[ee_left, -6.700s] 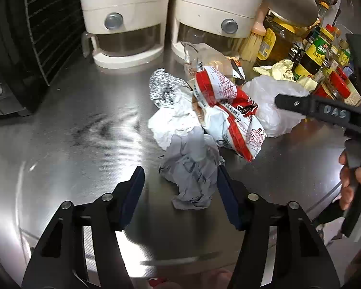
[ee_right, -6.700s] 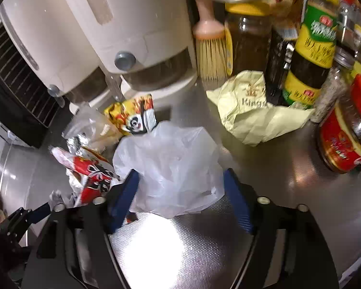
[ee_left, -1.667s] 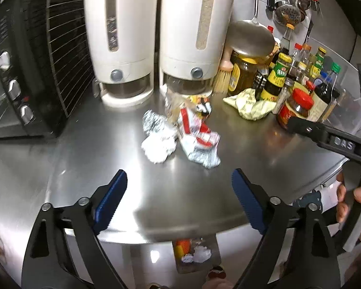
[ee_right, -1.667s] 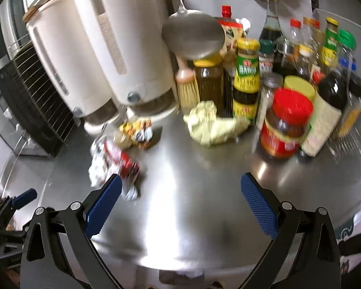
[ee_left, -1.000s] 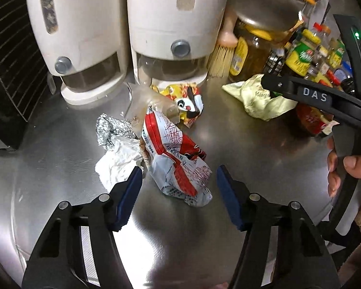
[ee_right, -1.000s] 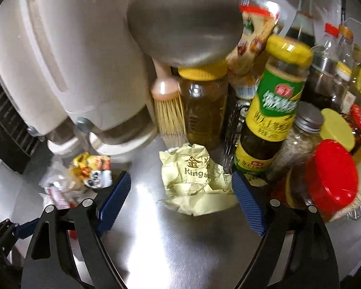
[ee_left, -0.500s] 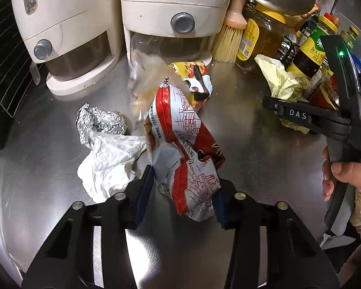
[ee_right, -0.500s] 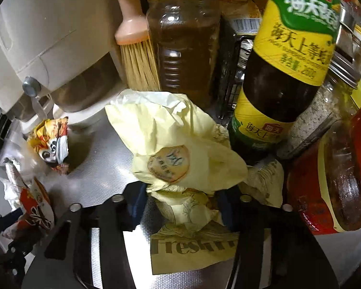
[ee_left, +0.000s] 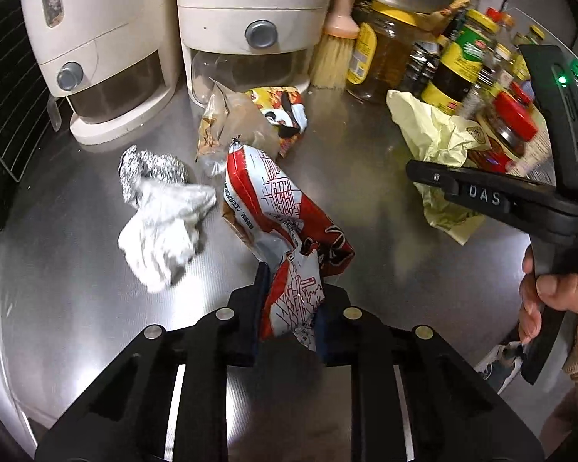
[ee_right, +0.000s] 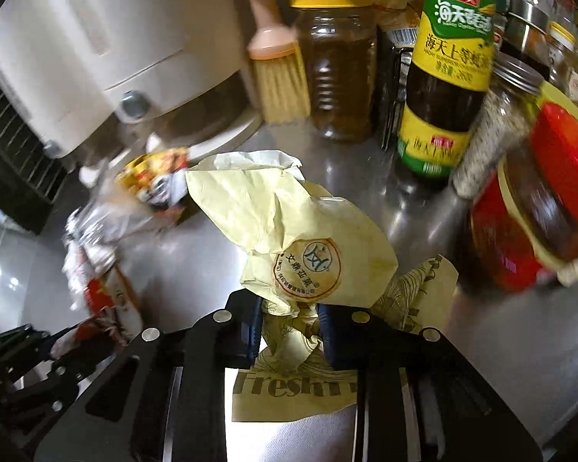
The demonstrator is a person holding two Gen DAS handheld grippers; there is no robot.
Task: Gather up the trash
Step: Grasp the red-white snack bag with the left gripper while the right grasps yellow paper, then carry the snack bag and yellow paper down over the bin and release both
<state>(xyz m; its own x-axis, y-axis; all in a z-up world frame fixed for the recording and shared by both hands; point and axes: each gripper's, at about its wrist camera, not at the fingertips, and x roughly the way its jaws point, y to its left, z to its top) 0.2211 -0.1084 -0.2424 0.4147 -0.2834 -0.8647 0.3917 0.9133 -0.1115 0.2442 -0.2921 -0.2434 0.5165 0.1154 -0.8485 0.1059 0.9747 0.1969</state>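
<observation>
My left gripper (ee_left: pixel 291 300) is shut on the near end of a red-and-white snack wrapper (ee_left: pixel 277 208) on the steel counter (ee_left: pixel 77 269). My right gripper (ee_right: pixel 291 321) is shut on a crumpled pale-yellow paper wrapper (ee_right: pixel 296 238); that wrapper (ee_left: pixel 431 134) and the right gripper's body also show at the right of the left wrist view. Loose trash lies behind: a white crumpled tissue (ee_left: pixel 162 227), a foil ball (ee_left: pixel 150 165), a clear plastic bag (ee_left: pixel 231 127) and a yellow snack packet (ee_left: pixel 285 111).
Two cream dispensers (ee_left: pixel 250 27) stand at the back, a black rack (ee_left: pixel 4 77) at the left. Sauce bottles and jars (ee_right: pixel 451 77), a red-lidded jar (ee_right: pixel 535 208) and a brush (ee_right: pixel 277 81) crowd the right. The counter edge is near.
Both grippers have closed: the left on the red-and-white wrapper, the right on the yellow paper wrapper. Both wrappers look slightly pulled toward me since half a second ago.
</observation>
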